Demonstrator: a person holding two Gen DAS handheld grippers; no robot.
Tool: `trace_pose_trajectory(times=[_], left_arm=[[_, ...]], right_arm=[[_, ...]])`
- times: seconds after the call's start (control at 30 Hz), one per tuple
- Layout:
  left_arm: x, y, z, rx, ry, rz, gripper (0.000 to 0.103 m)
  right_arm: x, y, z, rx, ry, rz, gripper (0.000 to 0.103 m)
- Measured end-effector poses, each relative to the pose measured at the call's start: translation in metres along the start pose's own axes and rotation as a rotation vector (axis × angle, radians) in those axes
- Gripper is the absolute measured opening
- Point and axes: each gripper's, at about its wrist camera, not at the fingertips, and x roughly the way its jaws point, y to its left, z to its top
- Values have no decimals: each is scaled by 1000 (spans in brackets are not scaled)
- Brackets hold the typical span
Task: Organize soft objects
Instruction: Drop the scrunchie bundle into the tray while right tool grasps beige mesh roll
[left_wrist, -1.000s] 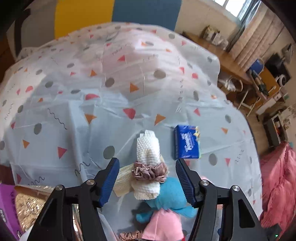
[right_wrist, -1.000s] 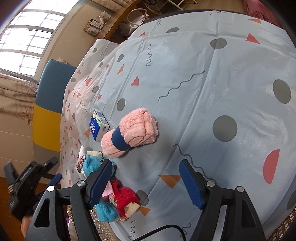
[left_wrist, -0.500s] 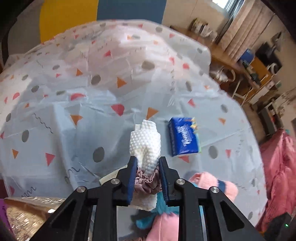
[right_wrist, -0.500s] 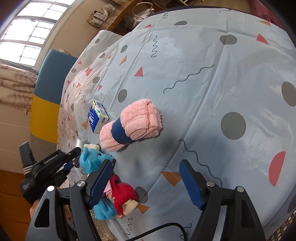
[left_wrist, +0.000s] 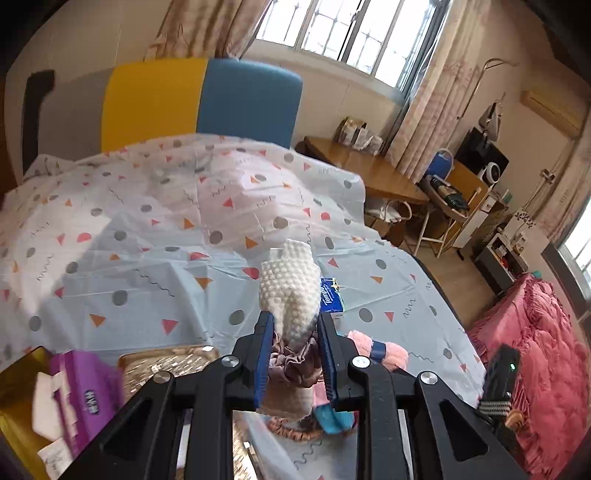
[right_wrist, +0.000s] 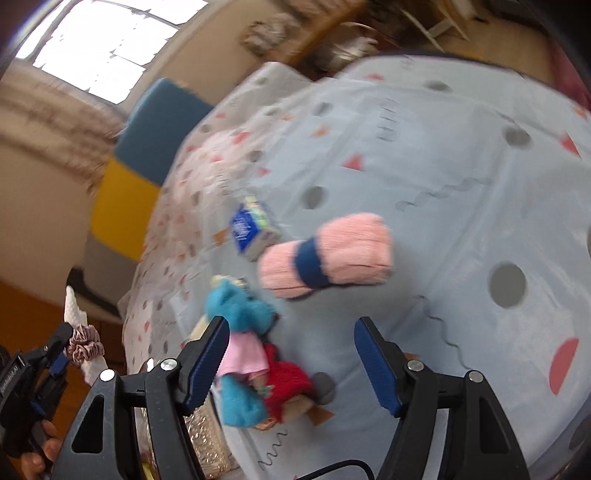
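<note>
My left gripper (left_wrist: 293, 332) is shut on a white knobbly towel roll (left_wrist: 290, 288) bound by a mauve scrunchie (left_wrist: 295, 363), and holds it up above the bed. In the right wrist view that roll (right_wrist: 75, 310) hangs at the far left. My right gripper (right_wrist: 291, 325) hovers over the bed with its jaws closing and nothing pressed between them. A blue plush toy (right_wrist: 236, 306) in a pink dress lies by its left finger, with a red plush (right_wrist: 288, 380) beside it. Beyond them lies a pink towel roll (right_wrist: 328, 258) with a blue band.
A blue tissue pack (right_wrist: 247, 225) lies on the patterned bed cover (left_wrist: 147, 258). A golden woven basket (left_wrist: 166, 365) and a purple tissue pack (left_wrist: 85, 384) sit at the near left. A yellow and blue headboard (left_wrist: 199, 99) stands behind, and a pink quilt (left_wrist: 535, 350) lies to the right.
The left gripper shut on the white towel roll, then lifted it off the bed and tipped upward. The right gripper rose a little and rolled, and its jaws narrowed.
</note>
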Motion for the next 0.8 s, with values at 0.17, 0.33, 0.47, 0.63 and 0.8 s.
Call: trace_pose_trajectory(times=[0.17,0.33,0.47,0.63,0.8], left_arm=[[-59,16,-16,30,-94,-18,24],[-109,48,-29,-19,-183,-26,24],[-145,81,-43,-56,-247,6,24],[-178,133,-68,-122,-291,70,25],[-195,189,-105,-248,-287,132,25]], right_arm=[[30,60,-7,-124,167,172,66],[86,116,7,-133,260,148,66],[149,123,17,-72,347,-23,66],[181,97,15,33,362,-252,66],[191,90,22,86,353,-311,70]])
